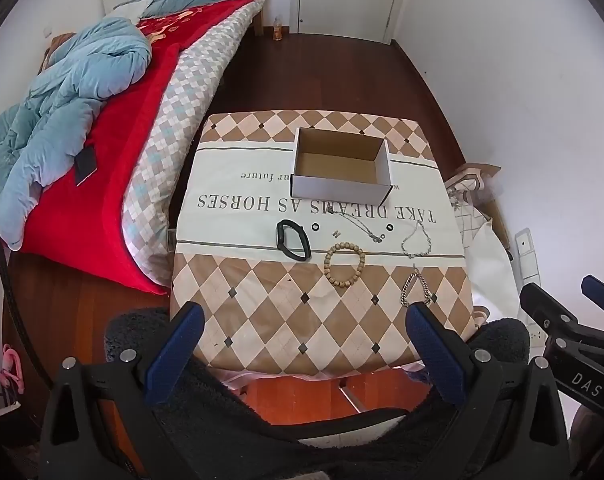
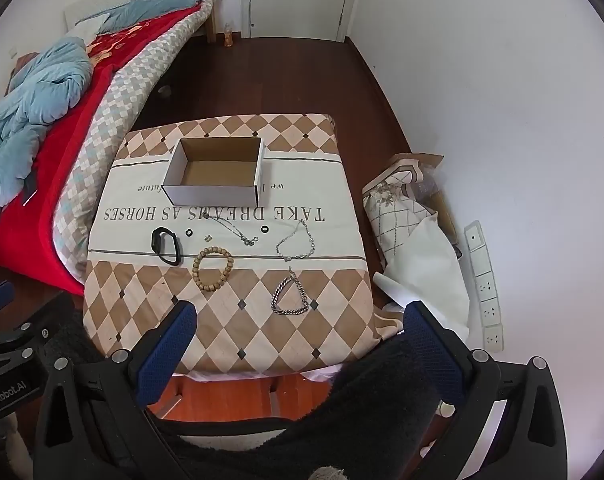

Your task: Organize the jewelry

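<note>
Jewelry lies spread on the table (image 2: pixel 230 332), in front of the cardboard box (image 2: pixel 216 178), and nothing is inside the box yet, so I judge the task has not started. I see a black band (image 2: pixel 166 246), a wooden bead bracelet (image 2: pixel 213 268), a thick silver chain bracelet (image 2: pixel 290 294), a thin silver bracelet (image 2: pixel 298 245), a fine necklace (image 2: pixel 238 230) and two small dark rings (image 2: pixel 189 233). The left gripper (image 1: pixel 302 344) and the right gripper (image 2: pixel 300 340) both hang above the near table edge, jaws wide and empty. One tiny piece near the rings is too small to identify. The necklace's far end is hard to follow against the printed letters.
</note>
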Demonstrator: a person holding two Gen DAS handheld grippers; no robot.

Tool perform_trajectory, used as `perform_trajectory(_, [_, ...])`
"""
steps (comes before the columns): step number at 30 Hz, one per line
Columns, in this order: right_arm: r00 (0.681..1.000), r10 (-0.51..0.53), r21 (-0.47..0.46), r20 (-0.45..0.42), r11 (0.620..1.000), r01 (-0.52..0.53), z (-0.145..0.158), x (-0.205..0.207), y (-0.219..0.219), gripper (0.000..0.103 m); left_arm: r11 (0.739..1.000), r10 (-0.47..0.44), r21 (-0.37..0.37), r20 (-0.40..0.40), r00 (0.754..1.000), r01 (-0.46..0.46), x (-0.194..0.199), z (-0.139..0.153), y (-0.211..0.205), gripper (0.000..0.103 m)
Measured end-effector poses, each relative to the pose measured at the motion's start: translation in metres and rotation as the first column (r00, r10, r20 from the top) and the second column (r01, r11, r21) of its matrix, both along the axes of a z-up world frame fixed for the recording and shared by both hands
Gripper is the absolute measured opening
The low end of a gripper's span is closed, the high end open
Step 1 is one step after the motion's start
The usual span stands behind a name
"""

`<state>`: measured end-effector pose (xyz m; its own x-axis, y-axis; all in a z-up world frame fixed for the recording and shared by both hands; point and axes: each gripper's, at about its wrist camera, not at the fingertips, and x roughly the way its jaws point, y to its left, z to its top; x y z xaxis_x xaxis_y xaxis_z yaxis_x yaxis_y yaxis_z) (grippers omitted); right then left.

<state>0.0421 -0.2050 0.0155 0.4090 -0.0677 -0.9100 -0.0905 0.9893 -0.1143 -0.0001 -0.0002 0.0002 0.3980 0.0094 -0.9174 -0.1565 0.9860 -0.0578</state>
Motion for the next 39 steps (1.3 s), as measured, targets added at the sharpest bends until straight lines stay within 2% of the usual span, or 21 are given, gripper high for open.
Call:
perform_trajectory(6, [1.000,0.002,0.001,0.002,1.000,-0.002,0.002,0.001,0.002,0.103,1.000,-0.002,-0.018,0.004,1.000,0.002,0.000,0.000,0.000,0.103])
perform_trajectory(39, [1.000,0.005,0.008,0.011,1.000,-0.005,0.006,-0.004,0.002,0.103,1.000,-0.010,-0.013,0.015,1.000,0.010,0.007,0.015,-0.009,0.103])
